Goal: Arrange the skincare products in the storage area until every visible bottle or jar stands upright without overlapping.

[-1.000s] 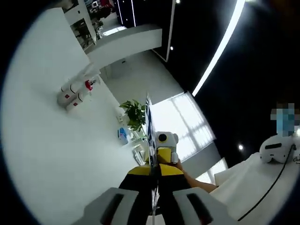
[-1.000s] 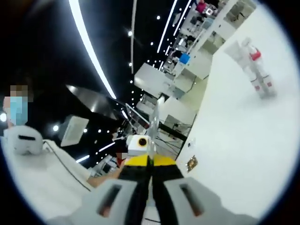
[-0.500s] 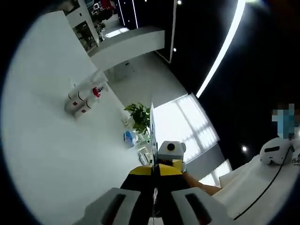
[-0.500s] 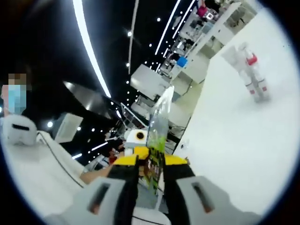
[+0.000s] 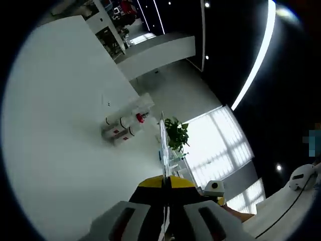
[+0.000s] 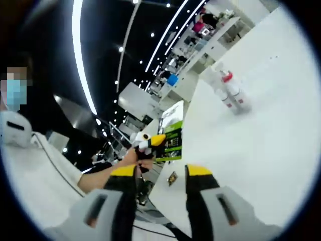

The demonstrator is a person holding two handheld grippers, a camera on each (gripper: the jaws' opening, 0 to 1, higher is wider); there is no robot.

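Observation:
A tight cluster of white skincare bottles (image 5: 121, 128) with red labels, one with a red cap, sits far out on the white table (image 5: 55, 130); I cannot tell whether they stand or lie. My left gripper (image 5: 163, 179) is shut on a thin card (image 5: 162, 145) seen edge-on. In the right gripper view the same bottles (image 6: 229, 94) sit beyond my right gripper (image 6: 160, 170), which is open with nothing between its jaws. To its left, a hand holds the left gripper (image 6: 154, 142), which grips the green-and-white card (image 6: 172, 136).
The table's near edge (image 6: 186, 150) runs just past my right jaws. A potted plant (image 5: 176, 134) and bright windows (image 5: 220, 145) lie beyond the table. A white counter (image 5: 155, 50) and shelving stand farther back. A person in white (image 6: 35, 181) is at the left.
My right gripper has opened and let go of the card; the left gripper keeps it. The two grippers have drawn apart, and the bottles sit closer to the middle of both views.

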